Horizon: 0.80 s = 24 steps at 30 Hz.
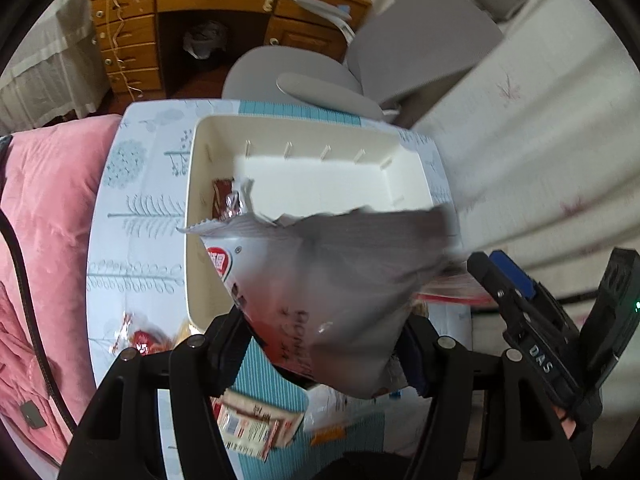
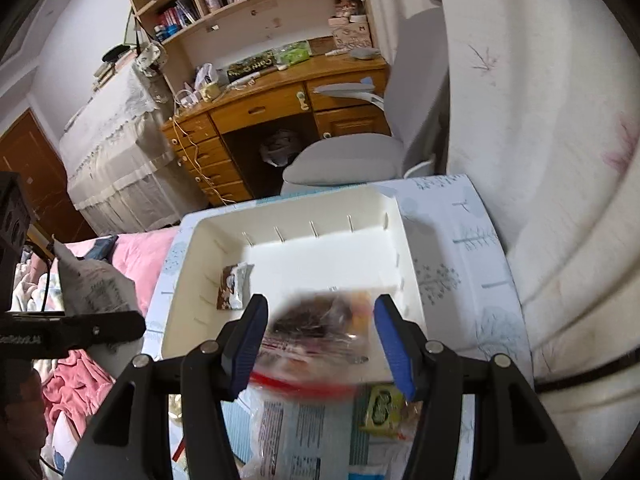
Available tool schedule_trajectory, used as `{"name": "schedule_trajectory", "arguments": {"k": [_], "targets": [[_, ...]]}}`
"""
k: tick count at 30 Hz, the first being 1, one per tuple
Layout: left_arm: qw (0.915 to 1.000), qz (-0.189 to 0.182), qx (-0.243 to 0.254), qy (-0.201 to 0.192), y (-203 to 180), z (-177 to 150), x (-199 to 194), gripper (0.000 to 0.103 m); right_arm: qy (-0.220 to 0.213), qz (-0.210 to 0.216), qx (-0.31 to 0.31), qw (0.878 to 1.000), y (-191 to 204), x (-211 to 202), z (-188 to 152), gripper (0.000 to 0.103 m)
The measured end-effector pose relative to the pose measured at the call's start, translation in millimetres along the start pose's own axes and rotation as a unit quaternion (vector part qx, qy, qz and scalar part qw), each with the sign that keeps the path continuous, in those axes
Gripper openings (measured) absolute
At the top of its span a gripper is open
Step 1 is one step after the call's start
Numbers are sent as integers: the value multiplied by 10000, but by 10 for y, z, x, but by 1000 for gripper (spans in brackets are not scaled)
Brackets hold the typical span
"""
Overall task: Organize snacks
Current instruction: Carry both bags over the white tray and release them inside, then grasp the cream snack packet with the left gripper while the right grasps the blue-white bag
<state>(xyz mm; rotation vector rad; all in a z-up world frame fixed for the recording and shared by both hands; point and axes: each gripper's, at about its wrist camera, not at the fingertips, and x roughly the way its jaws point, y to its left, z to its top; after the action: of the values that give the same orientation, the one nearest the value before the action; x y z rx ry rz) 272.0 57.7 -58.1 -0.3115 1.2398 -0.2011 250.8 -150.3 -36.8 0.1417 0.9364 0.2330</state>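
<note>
I am gripping a silver snack bag (image 1: 340,300) between my left gripper's (image 1: 324,344) closed-in fingers, hanging just ahead over the white bin's (image 1: 192,216) near rim for dropping in. My right gripper (image 2: 320,344) is pinching a clear snack packet (image 2: 316,332), blurred, above the same bin, where a small brown packet (image 2: 234,286) is already lying.

Soft, even daylight is seen in both views, without hard glare. A brighter patch is cast on the floor of the white bin (image 1: 320,184) ahead of the fingers, its near wall being left in shade. Motion blur is shown by the silver snack bag (image 1: 340,280) between the left fingers and by the clear packet (image 2: 320,324) between the right ones. Straight edges are bent toward the black, vignetted corners.
</note>
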Motion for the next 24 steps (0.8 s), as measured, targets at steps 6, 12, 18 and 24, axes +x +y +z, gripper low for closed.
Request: {"name": "schedule_trajectory", "arguments": {"k": [6, 12, 18, 24], "targets": [[9991, 79, -388, -166, 39, -20, 36, 92, 318, 294, 222, 9988, -134, 146, 13, 66], [9973, 219, -699, -9, 154, -227, 161, 92, 521, 386, 316, 9974, -227, 184, -59, 67], [9925, 175, -1213, 8, 308, -546, 191, 92, 779, 566, 435, 9944, -258, 238, -163, 67], [9821, 217, -1871, 55, 543, -899, 218, 92, 1105, 777, 528, 9894, -234, 320, -320, 73]]}}
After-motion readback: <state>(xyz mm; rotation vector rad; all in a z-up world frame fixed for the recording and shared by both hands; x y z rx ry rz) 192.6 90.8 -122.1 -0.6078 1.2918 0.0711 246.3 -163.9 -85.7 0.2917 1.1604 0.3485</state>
